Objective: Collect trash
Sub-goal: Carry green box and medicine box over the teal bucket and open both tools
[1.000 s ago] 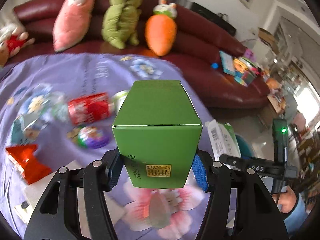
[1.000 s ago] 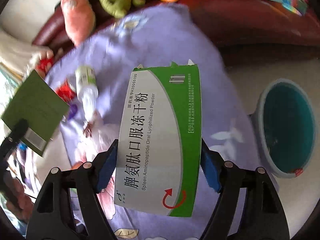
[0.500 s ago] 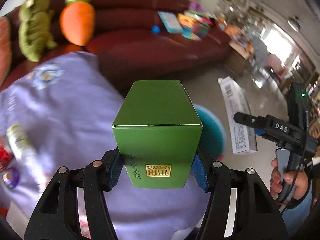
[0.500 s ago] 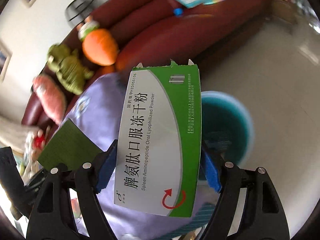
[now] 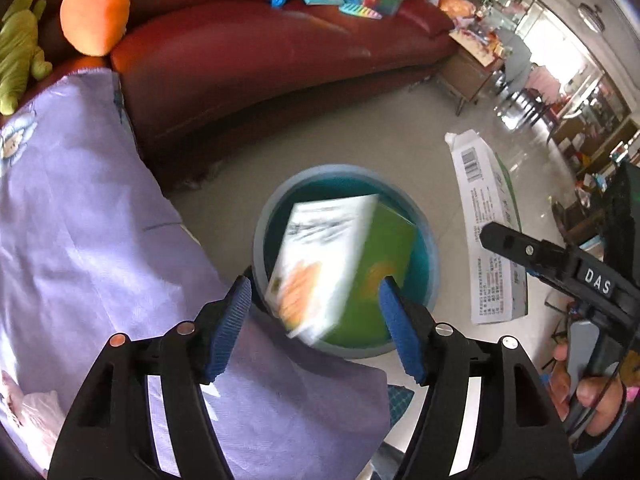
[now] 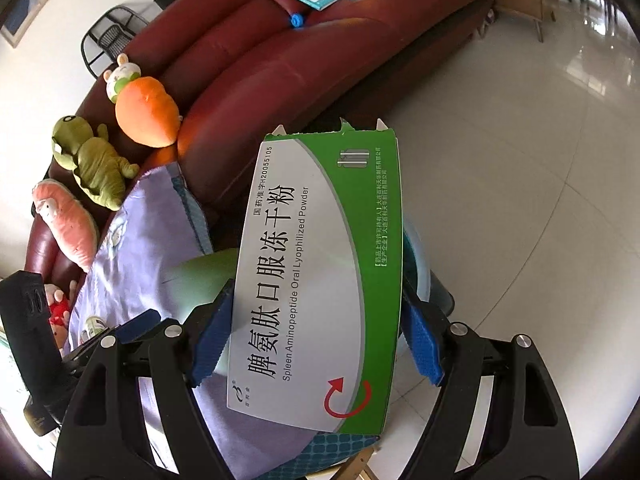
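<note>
Left claw [image 5: 314, 312] released above the bin [image 5: 424, 236]; right claw [image 6: 316, 332] grasping a medicine carton [image 6: 316, 276].
A blurred green box [image 5: 332, 264] sits in the bin at the left claw's 12 o'clock.

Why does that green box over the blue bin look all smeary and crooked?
The green box is tilted and blurred over the teal bin, between the open left gripper fingers, touching neither. It looks mid-fall, not broken. The right gripper holds the medicine box, whose top edge looks torn open.
</note>
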`<state>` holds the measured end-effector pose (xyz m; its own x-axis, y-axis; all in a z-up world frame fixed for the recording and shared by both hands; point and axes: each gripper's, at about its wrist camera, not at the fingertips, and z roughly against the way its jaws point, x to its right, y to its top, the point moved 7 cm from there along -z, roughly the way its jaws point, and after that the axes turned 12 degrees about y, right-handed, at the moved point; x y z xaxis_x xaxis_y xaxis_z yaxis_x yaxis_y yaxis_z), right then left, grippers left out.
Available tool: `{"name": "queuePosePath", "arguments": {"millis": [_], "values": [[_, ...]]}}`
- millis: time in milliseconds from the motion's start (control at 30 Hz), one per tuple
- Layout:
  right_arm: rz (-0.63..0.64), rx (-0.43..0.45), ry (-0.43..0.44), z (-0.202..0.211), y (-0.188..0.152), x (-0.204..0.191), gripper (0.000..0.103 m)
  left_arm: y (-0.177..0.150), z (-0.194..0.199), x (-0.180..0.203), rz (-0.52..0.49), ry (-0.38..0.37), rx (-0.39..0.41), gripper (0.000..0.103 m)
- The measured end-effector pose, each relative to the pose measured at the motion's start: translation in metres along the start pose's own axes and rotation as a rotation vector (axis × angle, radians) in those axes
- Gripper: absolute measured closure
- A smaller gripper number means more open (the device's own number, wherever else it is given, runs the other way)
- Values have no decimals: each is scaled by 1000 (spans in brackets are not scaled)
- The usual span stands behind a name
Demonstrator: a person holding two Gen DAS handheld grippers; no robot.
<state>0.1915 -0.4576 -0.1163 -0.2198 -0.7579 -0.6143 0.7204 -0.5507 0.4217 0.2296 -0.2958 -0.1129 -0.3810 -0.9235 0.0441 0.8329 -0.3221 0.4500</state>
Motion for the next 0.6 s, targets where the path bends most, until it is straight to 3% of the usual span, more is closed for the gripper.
{"name": "queuePosePath", "arguments": {"millis": [333,433,600], "values": [[14,-32,3,-16,2,-2,30,-15,-3,-22,38,9,-18,35],[21,-45,-2,-21,0,-3,29,-15,-2,-24,46,14,-20,25],[53,-89,-8,-40,-5,-14,27,-17,5,-33,64,18,-6,25]]}}
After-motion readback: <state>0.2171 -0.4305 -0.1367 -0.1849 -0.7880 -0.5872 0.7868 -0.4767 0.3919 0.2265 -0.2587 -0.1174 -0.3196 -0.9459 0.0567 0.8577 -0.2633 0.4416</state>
